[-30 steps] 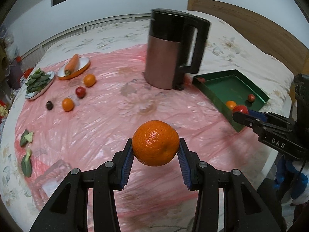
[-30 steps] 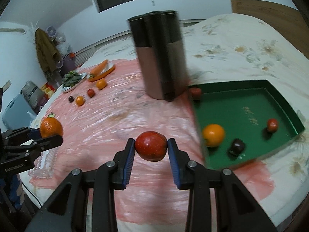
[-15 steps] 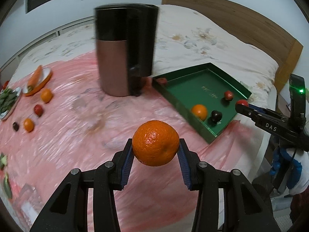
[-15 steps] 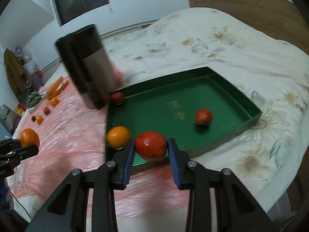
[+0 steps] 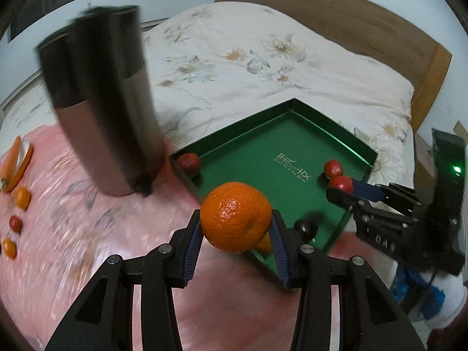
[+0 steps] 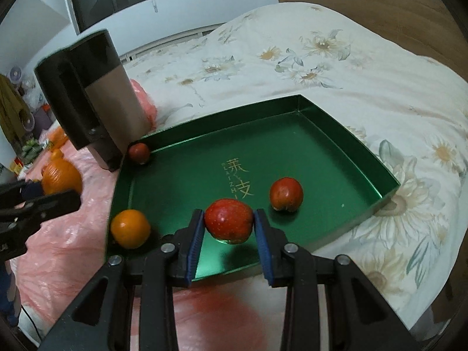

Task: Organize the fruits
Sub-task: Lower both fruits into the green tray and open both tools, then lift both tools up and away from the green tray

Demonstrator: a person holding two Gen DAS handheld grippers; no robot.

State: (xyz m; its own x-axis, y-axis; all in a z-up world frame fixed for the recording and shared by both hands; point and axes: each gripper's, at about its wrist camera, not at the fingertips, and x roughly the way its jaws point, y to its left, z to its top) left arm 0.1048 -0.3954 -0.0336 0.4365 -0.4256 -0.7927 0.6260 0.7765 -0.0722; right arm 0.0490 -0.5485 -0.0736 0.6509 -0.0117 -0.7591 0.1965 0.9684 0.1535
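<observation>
My left gripper [image 5: 235, 228] is shut on a large orange [image 5: 235, 216], hanging over the near corner of the green tray [image 5: 263, 152]. My right gripper [image 6: 228, 222] is shut on a red apple [image 6: 228, 219] above the tray's [image 6: 321, 158] front part. In the tray lie a small orange [image 6: 130, 228], a red fruit [image 6: 286, 193], another red fruit [image 6: 139, 152] in the far left corner and a dark fruit [image 5: 305, 228]. The right gripper [image 5: 340, 188] shows at the right of the left wrist view; the left gripper [image 6: 63, 196] shows at the left of the right wrist view.
A tall black and copper kettle [image 5: 105, 108] stands just left of the tray on the pink plastic sheet [image 5: 73, 219]. Further left lie small oranges [image 5: 22, 197], a red fruit [image 5: 15, 223] and a carrot on a plate [image 5: 14, 163]. A flowered bedcover [image 6: 336, 64] surrounds the tray.
Both grippers have swung right toward the green tray with their fruit still held; the tray now lies right under them and the kettle has slid to the left of both views.
</observation>
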